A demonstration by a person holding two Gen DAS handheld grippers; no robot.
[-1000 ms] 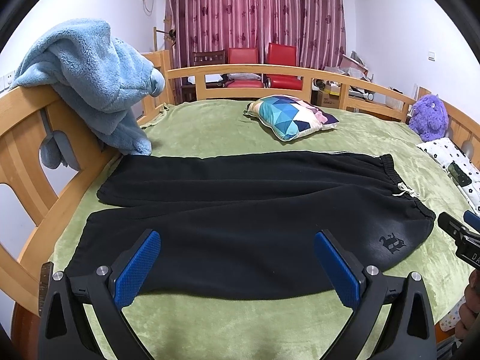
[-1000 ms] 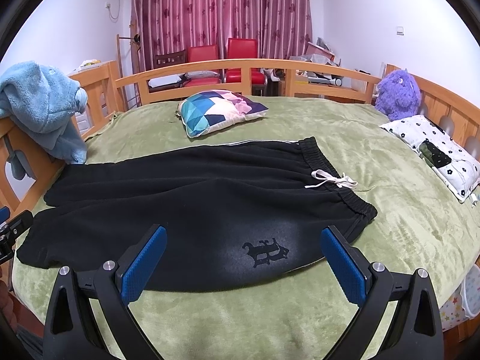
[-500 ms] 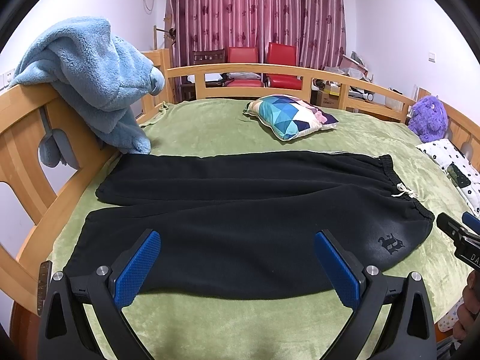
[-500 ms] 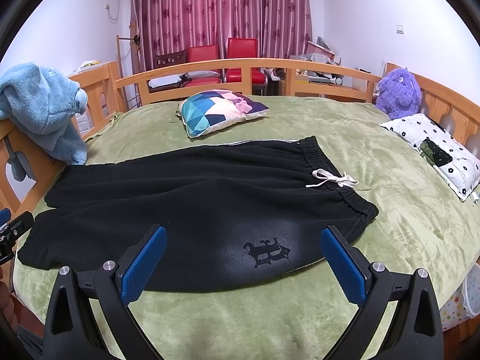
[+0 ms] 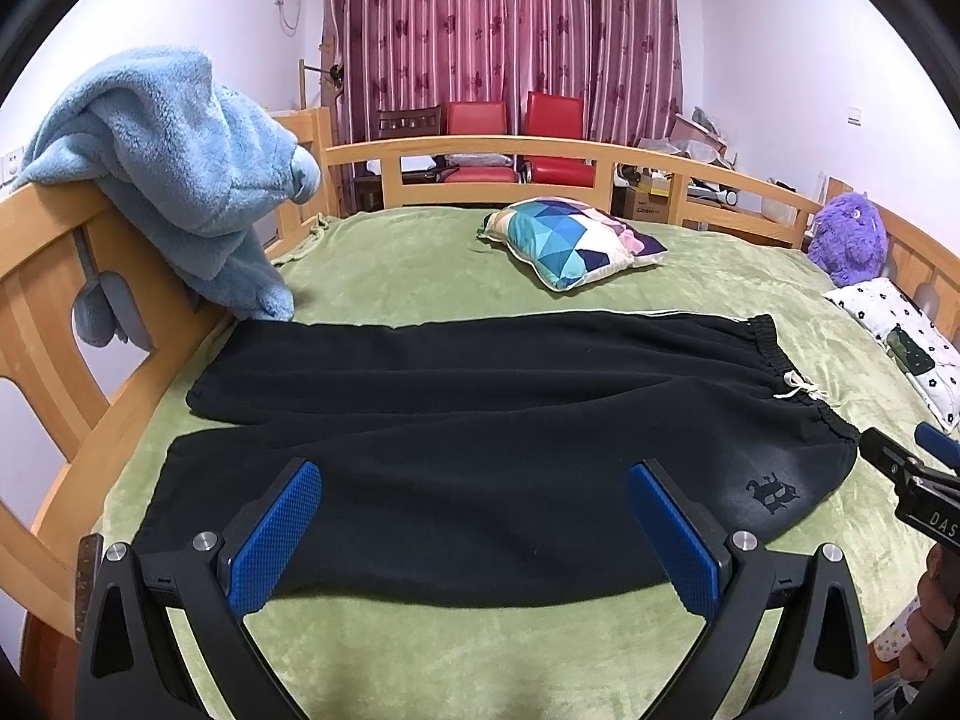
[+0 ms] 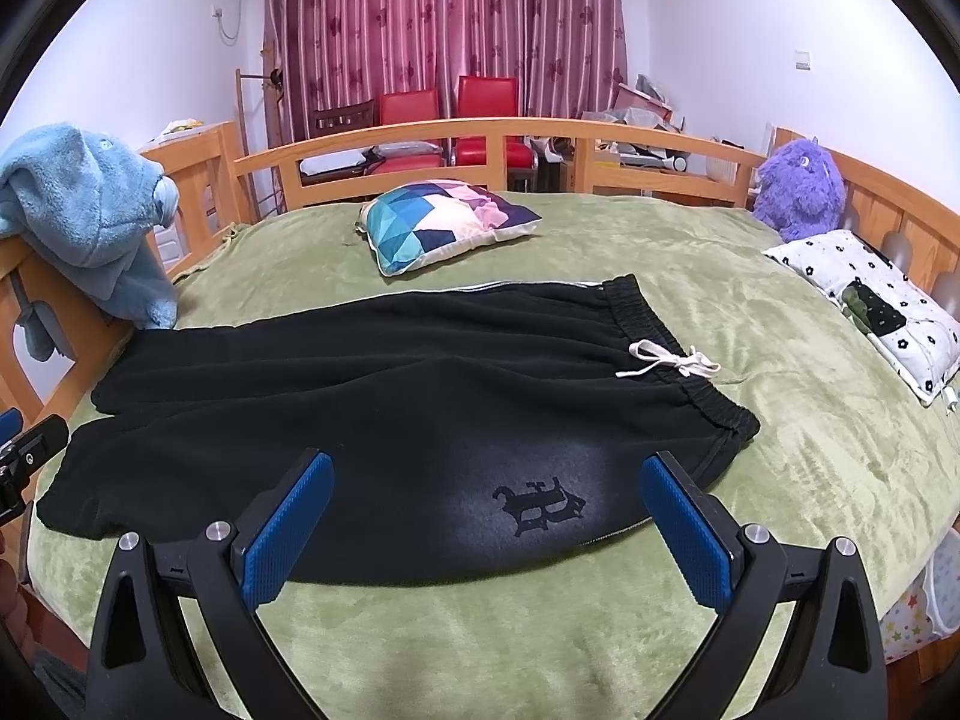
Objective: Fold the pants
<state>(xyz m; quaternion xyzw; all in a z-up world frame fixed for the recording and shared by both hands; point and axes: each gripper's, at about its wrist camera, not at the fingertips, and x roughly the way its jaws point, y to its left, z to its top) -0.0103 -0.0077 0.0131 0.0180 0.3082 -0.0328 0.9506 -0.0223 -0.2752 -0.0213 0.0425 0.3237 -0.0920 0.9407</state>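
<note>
1. Black fleece pants (image 5: 492,438) lie flat on a green blanket (image 5: 420,264) covering the bed; waistband to the right, legs to the left, both legs spread side by side, unfolded.
2. White drawstring (image 6: 672,360) sits tied at the waistband; a dark logo (image 6: 537,504) shows on the near hip.
3. Left gripper (image 5: 474,534): jaws wide, blue pads (image 5: 276,540) holding nothing, hovering over the near edge of the near leg.
4. Right gripper (image 6: 489,528): jaws wide, nothing between them, hovering over the near edge at the hip, logo between the fingers in its own view.
5. Contact between either gripper and the fabric: cannot tell.
6. A patterned cushion (image 5: 570,240) lies beyond the pants, apart from them.
7. A blue towel (image 5: 174,180) hangs over the wooden bed rail (image 5: 54,276) at left, its lower end just beside the far leg cuff.
8. A purple plush toy (image 6: 798,192) sits at the far right rail; a white flowered pillow (image 6: 870,300) lies near it.
9. Red chairs (image 5: 516,138) stand before maroon curtains (image 5: 504,24).
</note>
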